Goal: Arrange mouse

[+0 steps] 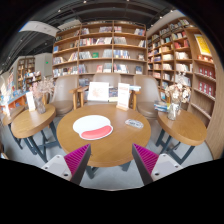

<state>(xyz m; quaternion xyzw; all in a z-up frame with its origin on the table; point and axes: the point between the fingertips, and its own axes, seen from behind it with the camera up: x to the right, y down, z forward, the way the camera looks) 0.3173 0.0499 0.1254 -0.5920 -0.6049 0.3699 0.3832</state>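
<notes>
- The tongs are open, with a wide gap between the two fingers and nothing held in it.
- Each finger has a pink pad on its inner side.
- Just past the fingers stands a round wooden bench.
- On the middle of that round bench lies a red and white mouse pad.
- I cannot make out a mouse on the mouse pad or anywhere else on the round bench.
- To the right of the mouse pad, near the rim of the round bench, lies a small flat card.
- At the far side of the round bench stands a white sign, upright.
- Beside the sign, to its right, stands a smaller upright card.
- Left of the round bench is another wooden bench, well apart from it.
- Right of the round bench is a third wooden bench with some flowers on it.
- Behind the round bench are chairs with pale backs.
- Far behind the round bench, tall shelves full of books cover the wall.
- More shelves run along the right side of the room.
</notes>
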